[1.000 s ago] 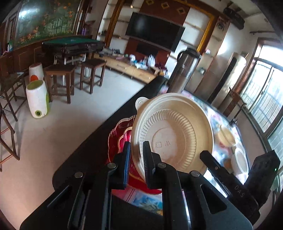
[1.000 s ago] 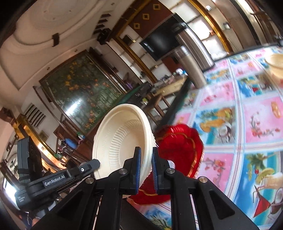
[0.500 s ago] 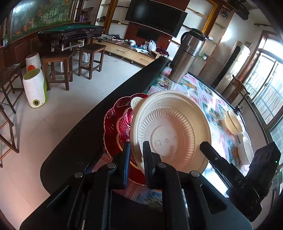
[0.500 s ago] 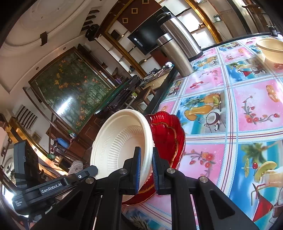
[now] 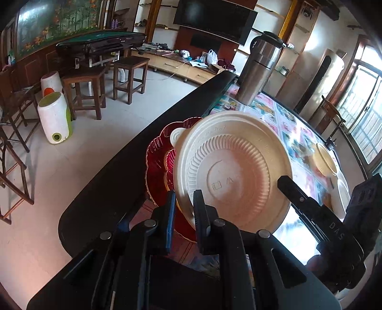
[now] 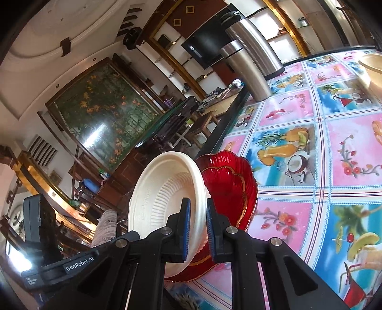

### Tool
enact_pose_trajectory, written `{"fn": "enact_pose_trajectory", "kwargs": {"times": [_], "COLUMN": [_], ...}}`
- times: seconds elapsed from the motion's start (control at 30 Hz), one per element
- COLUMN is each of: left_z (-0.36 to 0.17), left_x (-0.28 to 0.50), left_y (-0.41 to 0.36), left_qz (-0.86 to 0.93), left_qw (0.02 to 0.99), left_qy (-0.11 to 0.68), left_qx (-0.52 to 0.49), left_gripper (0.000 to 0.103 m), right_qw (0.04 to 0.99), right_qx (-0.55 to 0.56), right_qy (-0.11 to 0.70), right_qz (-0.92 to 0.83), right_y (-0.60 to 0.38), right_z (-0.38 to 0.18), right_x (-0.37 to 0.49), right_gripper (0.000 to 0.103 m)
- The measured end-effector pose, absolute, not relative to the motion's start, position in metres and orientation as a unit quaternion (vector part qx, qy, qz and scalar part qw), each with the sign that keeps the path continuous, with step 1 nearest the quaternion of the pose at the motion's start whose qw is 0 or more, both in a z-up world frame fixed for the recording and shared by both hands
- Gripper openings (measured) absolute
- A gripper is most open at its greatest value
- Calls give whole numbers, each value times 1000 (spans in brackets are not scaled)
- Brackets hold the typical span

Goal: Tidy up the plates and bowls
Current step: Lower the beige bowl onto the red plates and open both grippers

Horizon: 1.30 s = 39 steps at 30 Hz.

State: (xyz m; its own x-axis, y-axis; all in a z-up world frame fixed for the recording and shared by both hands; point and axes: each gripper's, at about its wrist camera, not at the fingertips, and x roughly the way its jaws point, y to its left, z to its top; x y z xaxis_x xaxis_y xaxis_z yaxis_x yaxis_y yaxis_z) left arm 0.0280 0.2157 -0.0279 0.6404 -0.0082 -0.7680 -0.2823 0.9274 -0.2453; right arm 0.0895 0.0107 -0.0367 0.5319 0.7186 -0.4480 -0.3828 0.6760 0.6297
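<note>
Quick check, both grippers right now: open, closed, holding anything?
Left gripper: closed on the rim of the cream bowl.
Right gripper: closed on the same cream bowl's rim, above the red plates.

floor [image 5: 100,143]: pale tile | stools [image 5: 130,76]: dark wood | wall TV [image 5: 214,19] | windows [image 5: 365,119]: bright daylight

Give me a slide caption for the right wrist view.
Right gripper clamps the rim of a cream bowl, tilted over red plates on a fruit-print table.
</note>
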Motion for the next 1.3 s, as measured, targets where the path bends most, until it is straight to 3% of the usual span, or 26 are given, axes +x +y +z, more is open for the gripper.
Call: {"fn": "enact_pose_trajectory", "kwargs": {"times": [1.17,1.23,1.3], "left_z": [-33,-30,-27], "left_x": [28,26,23], "left_y": [217,217,219], "left_qz": [102,114,129], "left_qw": [889,892,895], "left_qy": [423,417,408], "left_qx": [-142,-133,-125], "left_gripper": [14,19,36], "right_qw": [854,852,853], "right_qx": [222,225,231], "right_qy": [366,367,365], "right_qz": [297,297,294], "right_y": [4,2,0], "right_z": [-43,-43,-43], "right_x": [96,96,97], "right_gripper": [15,15,17]}}
